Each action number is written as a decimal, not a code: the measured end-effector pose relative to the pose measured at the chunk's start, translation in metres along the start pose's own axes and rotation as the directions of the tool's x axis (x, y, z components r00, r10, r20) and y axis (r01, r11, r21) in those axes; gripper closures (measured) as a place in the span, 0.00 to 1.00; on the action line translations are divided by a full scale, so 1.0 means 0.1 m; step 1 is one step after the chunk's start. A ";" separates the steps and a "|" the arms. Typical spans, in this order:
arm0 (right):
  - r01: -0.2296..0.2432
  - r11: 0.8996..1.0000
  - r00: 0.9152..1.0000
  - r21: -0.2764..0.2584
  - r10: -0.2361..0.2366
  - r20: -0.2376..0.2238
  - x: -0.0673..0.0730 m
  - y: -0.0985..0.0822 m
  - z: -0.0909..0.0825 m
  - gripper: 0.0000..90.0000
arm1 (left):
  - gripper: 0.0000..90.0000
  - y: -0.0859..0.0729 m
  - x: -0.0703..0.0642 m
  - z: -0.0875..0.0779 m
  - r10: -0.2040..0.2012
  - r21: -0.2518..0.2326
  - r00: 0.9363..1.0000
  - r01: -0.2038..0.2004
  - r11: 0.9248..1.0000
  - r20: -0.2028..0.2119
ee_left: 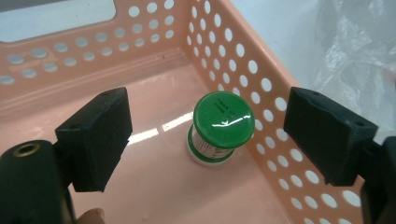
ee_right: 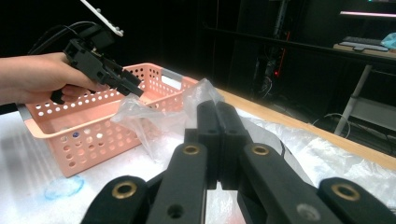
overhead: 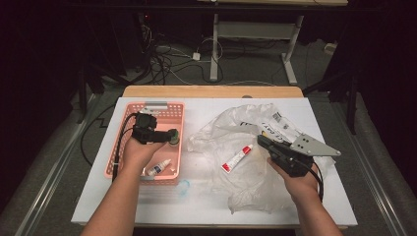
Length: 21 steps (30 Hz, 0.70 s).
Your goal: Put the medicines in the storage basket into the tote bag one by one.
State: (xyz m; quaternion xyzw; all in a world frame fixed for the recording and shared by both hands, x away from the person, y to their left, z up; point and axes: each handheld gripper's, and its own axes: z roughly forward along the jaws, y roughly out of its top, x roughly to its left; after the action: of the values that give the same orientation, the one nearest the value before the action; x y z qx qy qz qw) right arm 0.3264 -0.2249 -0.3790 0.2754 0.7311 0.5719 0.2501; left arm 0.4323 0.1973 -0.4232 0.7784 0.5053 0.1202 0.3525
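A small jar with a green lid (ee_left: 223, 122) stands upright in the pink perforated basket (ee_left: 70, 60), close to its side wall. My left gripper (ee_left: 210, 137) hangs over it with both pads wide apart and neither touching it. From above, the left gripper (overhead: 167, 136) sits over the basket (overhead: 123, 147), beside the green lid (overhead: 173, 136). My right gripper (ee_right: 217, 135) has its jaws pressed together, and I see nothing between them. It rests at the right (overhead: 261, 140) over a crumpled clear plastic bag (overhead: 231, 132).
A red and white tube (overhead: 236, 160) lies on the bag. A small white bottle with a blue cap (overhead: 158, 168) lies in the basket's near end. A blue smear (overhead: 183, 187) marks the white tabletop in front of the basket.
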 end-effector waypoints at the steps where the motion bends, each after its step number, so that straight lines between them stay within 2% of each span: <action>1: -0.001 1.000 1.000 0.000 0.001 0.001 0.00 0.00 0.00 1.00 | 0.17 0.01 0.00 0.01 0.000 0.005 1.000 0.000 1.000 0.000; 3: 0.001 1.000 1.000 0.000 -0.001 0.000 0.01 0.01 0.00 1.00 | 0.19 0.02 0.01 0.04 0.001 0.018 1.000 -0.001 1.000 0.004; 7: -0.001 1.000 1.000 -0.001 0.001 0.003 0.00 0.01 -0.01 1.00 | 0.28 0.03 0.02 0.07 0.005 0.024 1.000 -0.005 1.000 0.014; 11: -0.002 1.000 1.000 -0.003 0.002 0.001 0.00 0.01 -0.01 1.00 | 0.29 0.04 0.00 0.11 0.008 0.044 1.000 -0.009 0.999 0.023; 21: -0.001 1.000 1.000 -0.005 0.001 0.004 -0.01 0.01 -0.02 1.00 | 0.39 0.04 -0.01 0.23 0.022 0.094 0.999 -0.025 0.995 0.030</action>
State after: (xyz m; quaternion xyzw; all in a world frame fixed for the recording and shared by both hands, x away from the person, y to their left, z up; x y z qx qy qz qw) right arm 0.3261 -0.2266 -0.3775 0.2764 0.7291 0.5732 0.2520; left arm 0.4473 0.1861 -0.4367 0.8018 0.4962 0.0890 0.3210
